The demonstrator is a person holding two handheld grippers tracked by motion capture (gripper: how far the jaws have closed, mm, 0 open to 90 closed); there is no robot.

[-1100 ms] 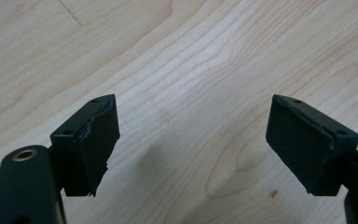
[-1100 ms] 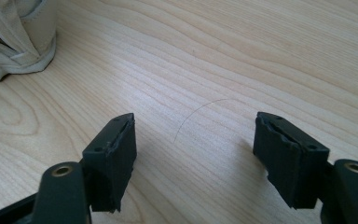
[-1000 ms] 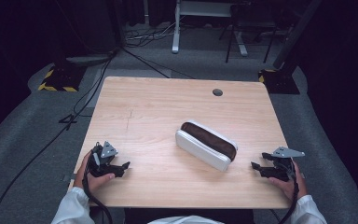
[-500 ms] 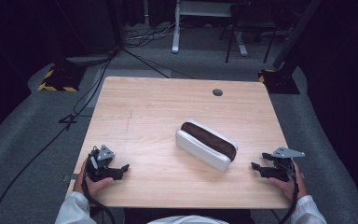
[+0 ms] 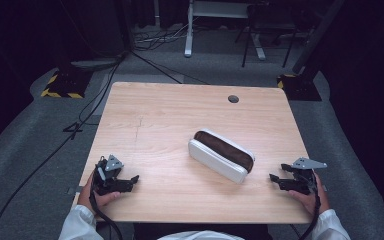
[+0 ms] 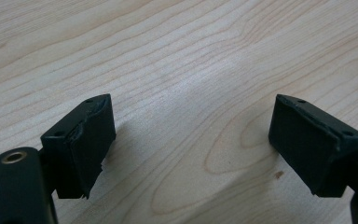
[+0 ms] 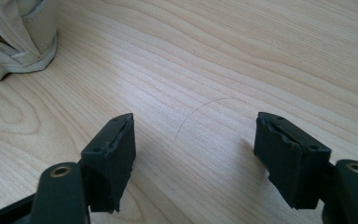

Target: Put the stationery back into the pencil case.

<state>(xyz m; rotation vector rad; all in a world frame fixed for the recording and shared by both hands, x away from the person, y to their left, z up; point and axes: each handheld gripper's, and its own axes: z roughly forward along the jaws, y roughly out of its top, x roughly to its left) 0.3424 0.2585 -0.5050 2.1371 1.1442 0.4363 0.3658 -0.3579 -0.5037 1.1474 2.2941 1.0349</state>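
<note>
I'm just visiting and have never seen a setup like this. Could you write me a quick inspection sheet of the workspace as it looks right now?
Surface: light wooden table, with a small round hole near its far edge.
Job's things: one white pouch with a brown top, lying at a slant right of the table's middle, touched by neither gripper.
Clutter: nothing seen.
Grippers: left gripper at the near left edge, jaws open on bare wood; right gripper at the near right edge, jaws open, nothing between them, pouch off to one side.
Cables: one trails from each gripper; more cables run over the floor to the left.
Surroundings: grey carpet, dark room, white frame legs beyond, yellow-black striped base.
</note>
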